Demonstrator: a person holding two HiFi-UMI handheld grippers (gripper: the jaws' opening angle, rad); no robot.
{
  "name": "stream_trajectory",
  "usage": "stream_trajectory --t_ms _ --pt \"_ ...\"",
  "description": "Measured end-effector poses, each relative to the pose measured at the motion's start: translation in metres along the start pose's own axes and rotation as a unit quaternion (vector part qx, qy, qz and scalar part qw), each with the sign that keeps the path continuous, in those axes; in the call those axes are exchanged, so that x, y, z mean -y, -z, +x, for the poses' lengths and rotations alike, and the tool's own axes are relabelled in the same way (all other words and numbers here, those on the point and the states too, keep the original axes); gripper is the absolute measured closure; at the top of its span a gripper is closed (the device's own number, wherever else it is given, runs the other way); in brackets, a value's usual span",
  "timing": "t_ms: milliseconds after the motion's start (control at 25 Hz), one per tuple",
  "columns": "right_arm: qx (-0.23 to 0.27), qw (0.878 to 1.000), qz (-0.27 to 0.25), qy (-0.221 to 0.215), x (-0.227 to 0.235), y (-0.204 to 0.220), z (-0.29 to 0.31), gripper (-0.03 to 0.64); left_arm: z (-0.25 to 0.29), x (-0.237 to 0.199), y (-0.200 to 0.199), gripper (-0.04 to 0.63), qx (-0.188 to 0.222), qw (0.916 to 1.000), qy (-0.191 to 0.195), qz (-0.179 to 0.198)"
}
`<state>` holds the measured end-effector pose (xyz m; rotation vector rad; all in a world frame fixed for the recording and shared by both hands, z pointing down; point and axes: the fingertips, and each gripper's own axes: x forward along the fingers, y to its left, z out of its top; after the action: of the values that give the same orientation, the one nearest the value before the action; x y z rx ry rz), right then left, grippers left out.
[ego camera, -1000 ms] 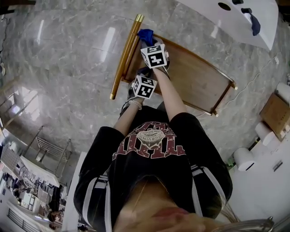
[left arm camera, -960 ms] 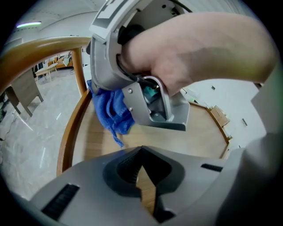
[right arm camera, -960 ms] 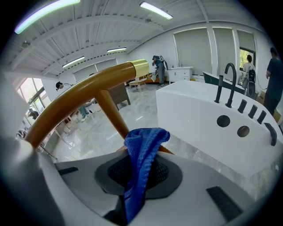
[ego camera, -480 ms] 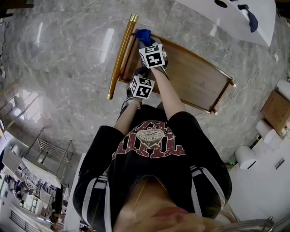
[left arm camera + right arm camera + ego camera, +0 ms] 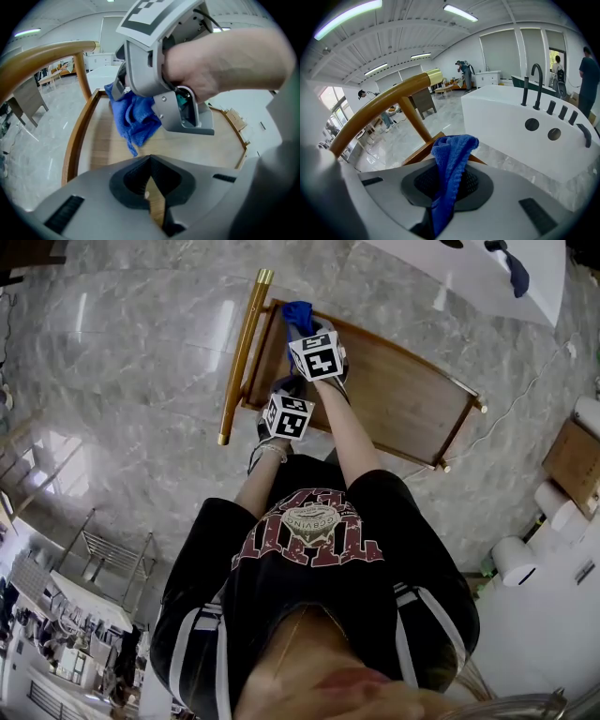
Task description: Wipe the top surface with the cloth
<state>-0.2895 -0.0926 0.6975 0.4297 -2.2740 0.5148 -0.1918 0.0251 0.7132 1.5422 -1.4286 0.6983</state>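
Note:
The blue cloth (image 5: 298, 313) hangs bunched from my right gripper (image 5: 303, 324), which is shut on it over the far left corner of the wooden top (image 5: 403, 399). In the right gripper view the cloth (image 5: 451, 159) rises from between the jaws. The left gripper view shows the cloth (image 5: 133, 115) dangling onto the wooden top (image 5: 220, 150) under the right gripper's body (image 5: 154, 70). My left gripper (image 5: 281, 395) hovers just behind, over the near left edge. Its jaws (image 5: 149, 187) are shut on nothing.
A curved gold handle rail (image 5: 242, 357) runs along the top's left side and a raised wooden rim (image 5: 72, 140) borders it. A white bathtub (image 5: 525, 126) with dark taps stands beyond. Grey marble floor (image 5: 122, 352) surrounds the piece.
The wooden top and its gold rail have shifted slightly left in the head view. The left gripper moved a little left with them. The right gripper with the cloth stayed almost in place.

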Motion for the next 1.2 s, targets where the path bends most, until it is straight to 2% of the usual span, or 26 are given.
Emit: stream_trajectory --t_ms 480,1200 --pt "0.002 1.0 0.011 0.011 0.024 0.018 -0.021 0.56 0.001 0.0 0.001 0.546 -0.002 0.9997 -0.021 0.009" --pt "0.001 0.999 0.034 0.039 0.065 0.048 -0.057 0.56 0.002 0.002 0.001 0.546 -0.014 0.9993 -0.031 0.017"
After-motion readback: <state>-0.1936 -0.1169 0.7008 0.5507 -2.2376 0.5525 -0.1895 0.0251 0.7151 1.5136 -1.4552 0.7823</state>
